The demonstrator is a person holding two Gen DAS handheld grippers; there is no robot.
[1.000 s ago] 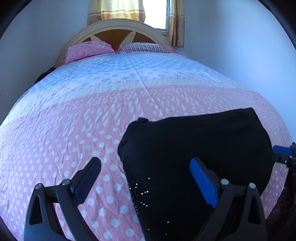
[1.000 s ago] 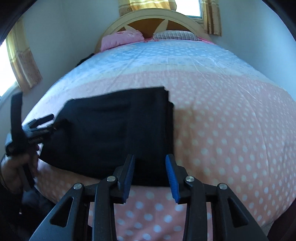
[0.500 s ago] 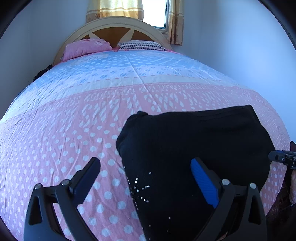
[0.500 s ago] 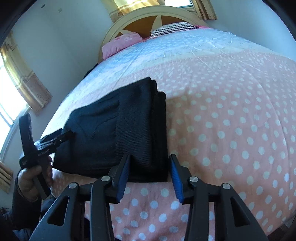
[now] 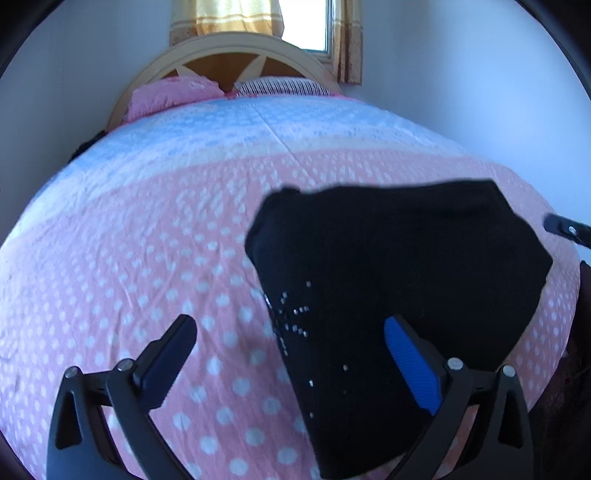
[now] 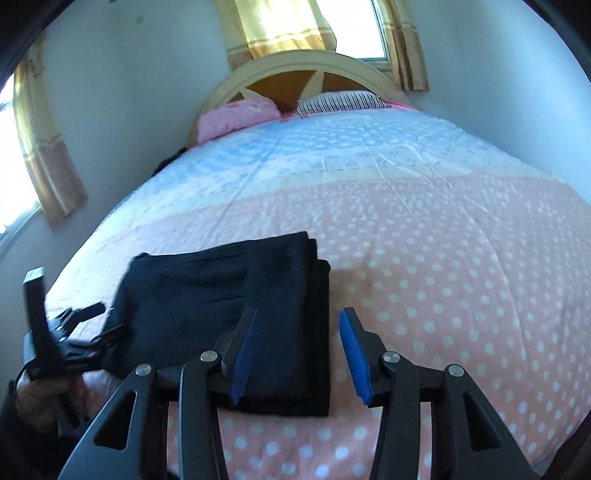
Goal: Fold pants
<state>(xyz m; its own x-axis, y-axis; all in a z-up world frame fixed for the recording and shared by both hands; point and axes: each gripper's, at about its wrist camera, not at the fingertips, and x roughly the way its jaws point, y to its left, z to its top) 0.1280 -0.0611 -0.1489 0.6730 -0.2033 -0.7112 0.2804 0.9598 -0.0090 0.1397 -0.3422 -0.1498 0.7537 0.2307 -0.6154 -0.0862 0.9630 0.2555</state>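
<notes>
Lay already folded near the foot of the bed [image 6: 443, 258]: black pants [image 6: 236, 302], long axis running 9 to 3, right gripper [image 6: 299, 350] straddling the 3 o'clock edge, left gripper [image 5: 291, 354] at the opposite end, both jaws wide and empty.

Black pants [image 6: 236, 306], pink bedspread [image 6: 443, 280] with white dots, blue band at 12 o'clock, yellow curtains [image 6: 280, 29]
</notes>
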